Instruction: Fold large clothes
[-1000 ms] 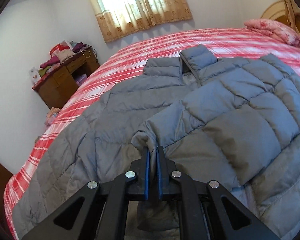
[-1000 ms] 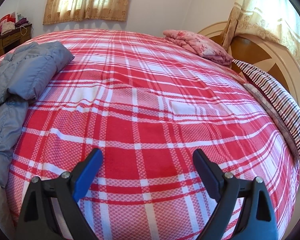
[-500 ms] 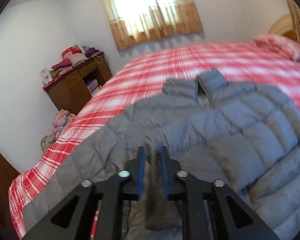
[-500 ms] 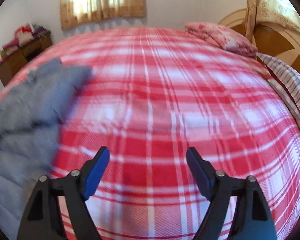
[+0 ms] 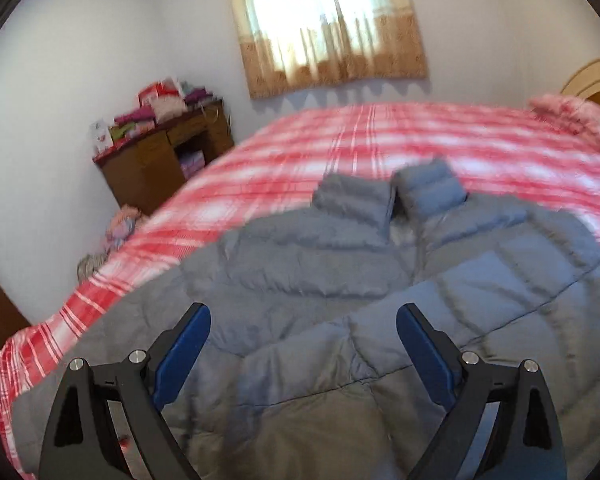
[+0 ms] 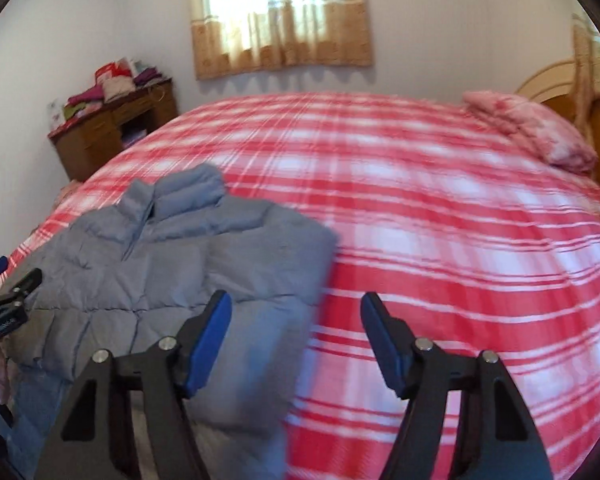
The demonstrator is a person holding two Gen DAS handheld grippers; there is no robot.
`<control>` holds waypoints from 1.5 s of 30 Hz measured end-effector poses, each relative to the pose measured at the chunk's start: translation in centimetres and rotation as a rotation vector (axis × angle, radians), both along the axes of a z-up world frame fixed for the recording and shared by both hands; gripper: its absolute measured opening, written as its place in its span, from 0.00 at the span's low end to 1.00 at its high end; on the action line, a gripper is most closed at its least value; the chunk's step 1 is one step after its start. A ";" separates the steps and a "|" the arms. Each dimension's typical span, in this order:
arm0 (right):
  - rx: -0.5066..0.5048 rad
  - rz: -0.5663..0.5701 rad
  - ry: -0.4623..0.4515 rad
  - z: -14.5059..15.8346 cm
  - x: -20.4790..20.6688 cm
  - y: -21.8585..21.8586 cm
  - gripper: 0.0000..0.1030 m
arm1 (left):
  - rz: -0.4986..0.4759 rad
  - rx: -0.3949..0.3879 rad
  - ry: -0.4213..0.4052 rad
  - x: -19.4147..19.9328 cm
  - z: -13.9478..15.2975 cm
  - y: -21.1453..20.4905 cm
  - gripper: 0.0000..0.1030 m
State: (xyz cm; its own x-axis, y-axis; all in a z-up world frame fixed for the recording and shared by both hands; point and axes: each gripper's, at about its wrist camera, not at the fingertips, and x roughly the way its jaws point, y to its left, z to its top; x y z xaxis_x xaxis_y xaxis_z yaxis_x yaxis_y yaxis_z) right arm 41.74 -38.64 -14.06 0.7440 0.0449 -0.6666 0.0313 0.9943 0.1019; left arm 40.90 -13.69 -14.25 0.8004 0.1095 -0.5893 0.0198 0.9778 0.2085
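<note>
- Lying spread on the red-and-white plaid bed point(image 6: 440, 240): one grey quilted puffer jacket point(image 5: 340, 280), collar point(image 5: 388, 200) standing up at the far end, front parted at the zip line.
- Folded across the chest: one sleeve point(image 5: 440, 320), running from the right shoulder down toward the near hem; fabric soft and blurred in both views.
- Opening wide: left gripper point(image 5: 302, 344), blue pads well apart, nothing pressed between them; folded sleeve directly ahead and below, between the two fingers in the view but not touched.
- Closing, yet still apart: right gripper point(image 6: 296, 340), gripping nothing; right edge of jacket under and just ahead of its left finger point(image 6: 208, 344), bare plaid under the right finger.
- Seen from the right wrist: tip of the left gripper at the far left edge, beside the jacket's left side.
- Counted: one jacket, two grippers, one pink folded quilt point(image 6: 532, 132) far ahead to the right near the headboard, one wooden desk point(image 5: 164, 156) far ahead to the left, piled with clothes, one curtained window point(image 6: 280, 16) straight ahead.
</note>
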 end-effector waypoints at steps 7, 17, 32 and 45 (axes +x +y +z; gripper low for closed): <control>0.010 0.027 0.085 -5.2 1.4 1.1 0.67 | 0.010 -0.027 0.121 2.2 -4.6 0.7 0.92; 0.006 0.023 0.121 -5.4 1.5 1.0 0.68 | 0.012 -0.030 0.181 3.1 -5.9 0.7 0.96; -0.042 0.016 0.130 -5.5 1.7 1.5 0.69 | 0.015 -0.059 0.194 3.4 -6.1 1.2 0.97; -0.056 0.014 0.134 -5.5 1.8 1.6 0.69 | 0.013 -0.064 0.197 3.6 -6.1 1.4 0.98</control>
State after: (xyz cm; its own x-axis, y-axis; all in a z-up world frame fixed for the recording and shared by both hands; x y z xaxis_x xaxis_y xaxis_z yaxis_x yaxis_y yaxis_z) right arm 43.53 -37.01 -19.55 0.6476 0.0140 -0.7618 0.0275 0.9987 0.0418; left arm 44.49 -12.25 -20.40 0.6680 0.0763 -0.7403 0.0409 0.9895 0.1389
